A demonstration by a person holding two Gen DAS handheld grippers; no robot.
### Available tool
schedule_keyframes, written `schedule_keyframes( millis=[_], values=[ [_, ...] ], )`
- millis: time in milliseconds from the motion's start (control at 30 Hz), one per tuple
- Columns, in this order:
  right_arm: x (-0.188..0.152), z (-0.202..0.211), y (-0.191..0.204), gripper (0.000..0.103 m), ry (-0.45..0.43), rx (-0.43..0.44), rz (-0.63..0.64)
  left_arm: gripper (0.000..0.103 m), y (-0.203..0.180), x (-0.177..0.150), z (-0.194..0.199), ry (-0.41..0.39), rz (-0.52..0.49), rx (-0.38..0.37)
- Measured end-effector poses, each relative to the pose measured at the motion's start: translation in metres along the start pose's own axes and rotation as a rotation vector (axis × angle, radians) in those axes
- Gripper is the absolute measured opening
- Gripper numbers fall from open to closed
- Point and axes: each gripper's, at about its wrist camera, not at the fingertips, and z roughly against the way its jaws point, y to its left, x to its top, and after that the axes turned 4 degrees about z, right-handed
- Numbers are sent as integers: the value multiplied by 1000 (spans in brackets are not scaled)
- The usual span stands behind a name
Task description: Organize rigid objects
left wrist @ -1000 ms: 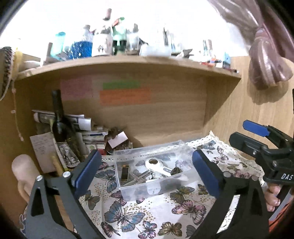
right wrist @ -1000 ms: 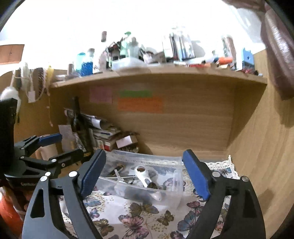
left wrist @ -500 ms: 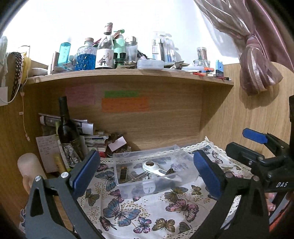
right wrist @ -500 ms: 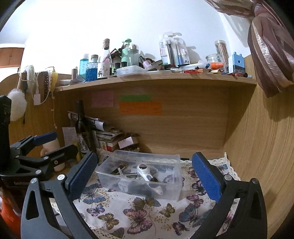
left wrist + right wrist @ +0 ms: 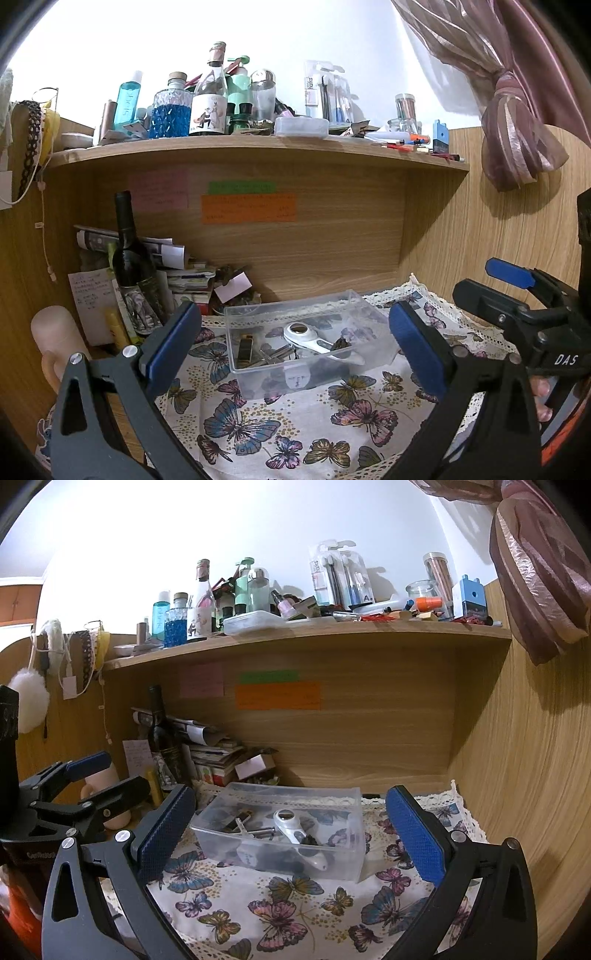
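Observation:
A clear plastic box [image 5: 255,380] stands on the butterfly cloth [image 5: 258,435]; it also shows in the right wrist view [image 5: 347,853]. Inside lie a white handled tool [image 5: 314,338], also seen from the right [image 5: 295,830], several metal keys [image 5: 275,352] and a small dark and gold piece [image 5: 244,349]. My left gripper [image 5: 291,354] is open and empty, held back from the box. My right gripper [image 5: 288,834] is open and empty, also back from the box. Each gripper shows at the edge of the other's view.
A dark wine bottle [image 5: 131,266], stacked papers [image 5: 177,273] and a beige cylinder [image 5: 55,336] crowd the back left. A shelf [image 5: 258,147] of bottles overhangs. Wooden walls close the back and right [image 5: 517,775].
Both grippers have pulled back and tilted up from the box, so the box looks smaller and the shelf top shows fully. The box and its contents stay put.

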Motion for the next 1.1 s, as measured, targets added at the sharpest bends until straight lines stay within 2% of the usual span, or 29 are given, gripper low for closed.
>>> schedule_keyframes(
  millis=[1100],
  values=[
    [0,1,6,103,4,6,-6,103,2,-1,-1,1,12,-9]
  ],
)
